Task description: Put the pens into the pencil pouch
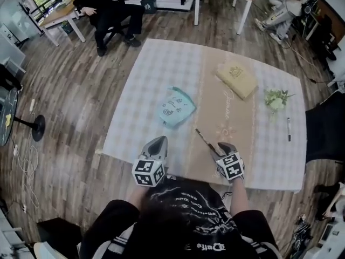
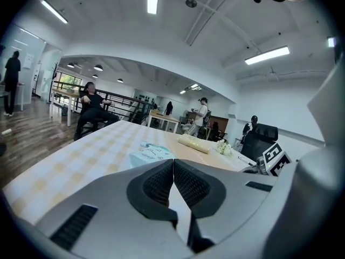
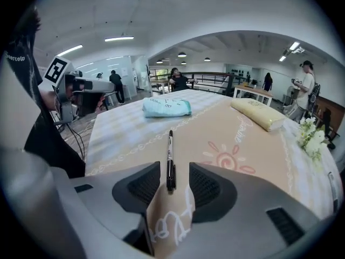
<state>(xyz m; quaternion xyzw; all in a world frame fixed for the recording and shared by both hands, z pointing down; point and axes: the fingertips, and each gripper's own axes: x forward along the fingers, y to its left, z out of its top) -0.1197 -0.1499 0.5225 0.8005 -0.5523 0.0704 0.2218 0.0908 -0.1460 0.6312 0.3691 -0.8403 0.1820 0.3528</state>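
Note:
A light blue pencil pouch [image 1: 177, 108] lies near the middle of the checked tablecloth [image 1: 145, 90]. A black pen [image 1: 205, 139] lies on the beige runner just ahead of my right gripper [image 1: 225, 147]. In the right gripper view the jaws stand open around the pen's [image 3: 170, 161] near end, pads clear of it, with the pouch [image 3: 166, 107] farther off. A second pen [image 1: 288, 129] lies at the table's right side. My left gripper [image 1: 156, 147] is shut and empty near the front edge, its pads [image 2: 186, 182] meeting, the pouch [image 2: 152, 152] ahead of it.
A yellow case [image 1: 237, 79] and a small bunch of flowers [image 1: 276, 99] lie at the far right of the table. A black chair [image 1: 323, 128] stands at the right edge. A person sits on a chair [image 1: 108, 12] beyond the table; other tables stand behind.

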